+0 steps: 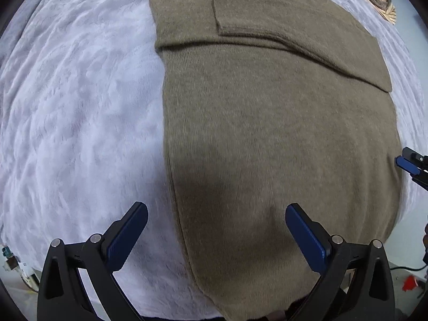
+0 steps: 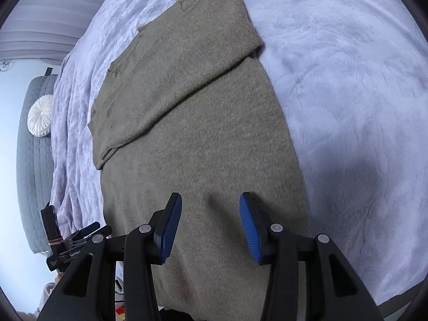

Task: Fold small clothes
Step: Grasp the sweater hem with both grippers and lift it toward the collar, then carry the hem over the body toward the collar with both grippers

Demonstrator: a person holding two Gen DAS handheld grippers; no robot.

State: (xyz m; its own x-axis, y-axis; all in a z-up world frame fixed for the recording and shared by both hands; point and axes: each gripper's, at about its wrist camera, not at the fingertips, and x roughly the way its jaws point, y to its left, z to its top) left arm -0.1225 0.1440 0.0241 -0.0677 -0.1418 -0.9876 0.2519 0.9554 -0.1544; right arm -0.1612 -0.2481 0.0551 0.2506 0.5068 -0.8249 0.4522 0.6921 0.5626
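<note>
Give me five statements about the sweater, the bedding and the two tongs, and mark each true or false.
1. The olive-brown sweater lies spread on a pale fluffy blanket. True.
2. Both sleeves stretch straight out to the sides. False: the sleeves are folded across the body.
3. The left tongs are clamped on the hem. False: their jaws stand wide apart above the cloth, gripping nothing.
4. The right tongs are open, with nothing pinched between the blue pads. True.
5. A red towel lies beside the sweater. False: the only other cloth is a striped piece at the far edge of the left wrist view.
</note>
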